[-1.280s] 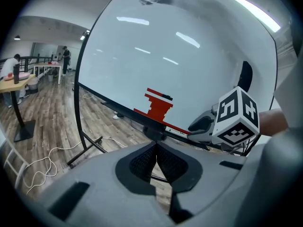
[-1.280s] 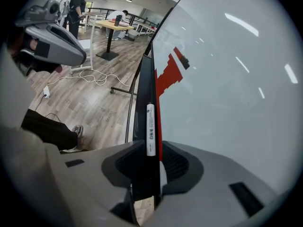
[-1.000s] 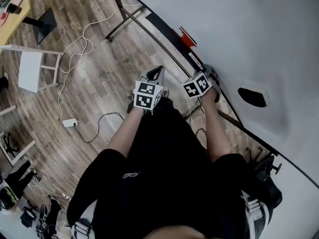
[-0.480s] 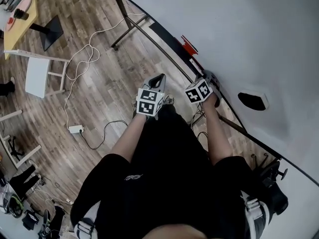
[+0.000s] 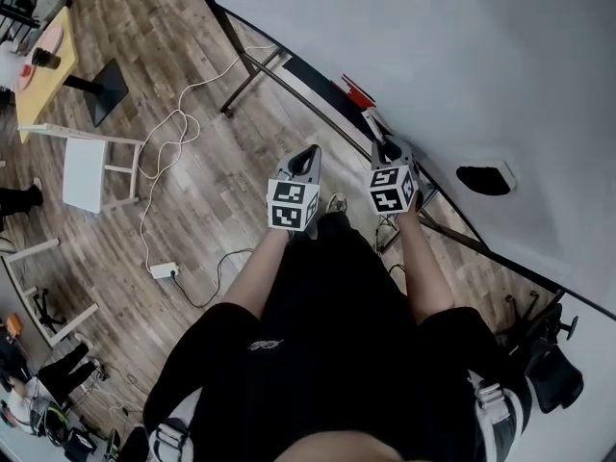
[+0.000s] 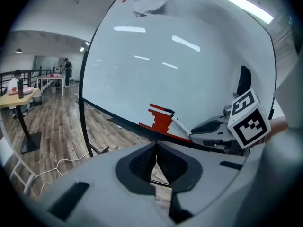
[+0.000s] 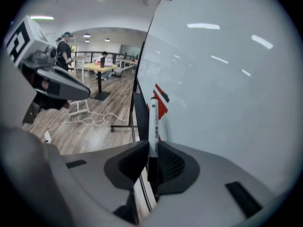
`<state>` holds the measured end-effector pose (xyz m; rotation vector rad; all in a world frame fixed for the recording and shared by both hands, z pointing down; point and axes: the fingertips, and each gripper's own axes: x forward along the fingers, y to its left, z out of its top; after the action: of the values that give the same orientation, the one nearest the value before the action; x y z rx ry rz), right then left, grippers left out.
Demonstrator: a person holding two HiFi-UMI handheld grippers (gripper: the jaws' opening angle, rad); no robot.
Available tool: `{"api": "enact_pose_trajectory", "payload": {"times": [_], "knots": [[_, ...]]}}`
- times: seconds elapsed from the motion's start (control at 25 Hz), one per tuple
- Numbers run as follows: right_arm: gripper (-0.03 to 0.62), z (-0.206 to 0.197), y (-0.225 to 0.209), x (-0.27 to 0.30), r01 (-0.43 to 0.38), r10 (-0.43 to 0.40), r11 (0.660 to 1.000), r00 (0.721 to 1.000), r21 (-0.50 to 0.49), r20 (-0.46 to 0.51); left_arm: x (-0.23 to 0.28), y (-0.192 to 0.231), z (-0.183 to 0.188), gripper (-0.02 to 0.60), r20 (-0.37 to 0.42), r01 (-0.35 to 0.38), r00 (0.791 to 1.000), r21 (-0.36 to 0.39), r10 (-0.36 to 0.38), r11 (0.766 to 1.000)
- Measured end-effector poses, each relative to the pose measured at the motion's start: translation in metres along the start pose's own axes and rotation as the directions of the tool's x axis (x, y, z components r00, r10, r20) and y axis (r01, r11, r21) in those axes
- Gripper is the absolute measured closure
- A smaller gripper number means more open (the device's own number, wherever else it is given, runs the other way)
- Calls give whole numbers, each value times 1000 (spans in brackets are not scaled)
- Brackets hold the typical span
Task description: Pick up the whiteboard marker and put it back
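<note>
Clamping whiteboard marker (image 7: 153, 122) in right gripper (image 7: 150, 161), jaws just closed on its dark end, barrel pointing to 12 beside whiteboard (image 7: 227, 89) lower edge; end-gripped, probably to ease laying it back. Parking left gripper (image 6: 155, 161) at 9, jaws together, empty.

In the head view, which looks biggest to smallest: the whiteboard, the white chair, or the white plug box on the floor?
1. Big white whiteboard
2. White flat-seated chair
3. Small white plug box
None look alike.
</note>
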<state>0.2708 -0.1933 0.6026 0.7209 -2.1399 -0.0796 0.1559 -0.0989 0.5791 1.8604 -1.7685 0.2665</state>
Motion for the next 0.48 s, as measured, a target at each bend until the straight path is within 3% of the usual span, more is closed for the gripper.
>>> {"api": "enact_pose_trajectory", "payload": {"times": [0.28, 0.48], "knots": [[537, 34, -2, -42, -13, -30, 982, 976, 190, 218, -12, -10, 32, 574, 80, -12, 997, 34, 9, 999], [537, 55, -6, -78, -56, -59, 951, 931, 303, 359, -18, -29, 53, 574, 137, -1, 991, 68, -8, 998]]}}
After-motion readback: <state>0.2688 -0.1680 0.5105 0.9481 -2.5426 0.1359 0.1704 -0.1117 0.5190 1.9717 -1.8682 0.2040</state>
